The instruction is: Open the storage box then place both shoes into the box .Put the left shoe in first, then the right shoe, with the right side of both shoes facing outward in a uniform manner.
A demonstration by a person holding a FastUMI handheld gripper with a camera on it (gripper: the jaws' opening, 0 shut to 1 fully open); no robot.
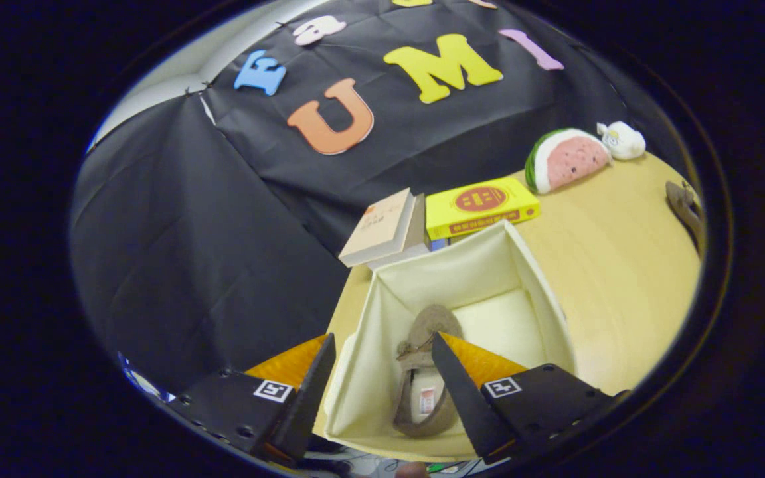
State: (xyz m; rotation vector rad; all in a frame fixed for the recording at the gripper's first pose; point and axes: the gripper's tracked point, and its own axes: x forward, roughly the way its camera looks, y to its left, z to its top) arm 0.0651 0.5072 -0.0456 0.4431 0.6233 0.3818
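A cream fabric storage box point(528, 265) stands open on the wooden table, just ahead of and below my fingers. One brown shoe point(422, 372) lies inside it along the left wall, toe pointing away, its pale insole visible. My gripper point(382, 352) hovers above the box's near edge, open, with nothing between its fingers; the shoe shows in the gap between them. A second brown shoe point(684, 209) rests on the table far to the right of the box.
Behind the box lie a tan book point(382, 229) and a yellow book point(482, 206) on a stack. A watermelon-slice plush point(565, 161) and a small white plush point(623, 141) sit at the table's back right. Bare tabletop point(621, 285) stretches right of the box.
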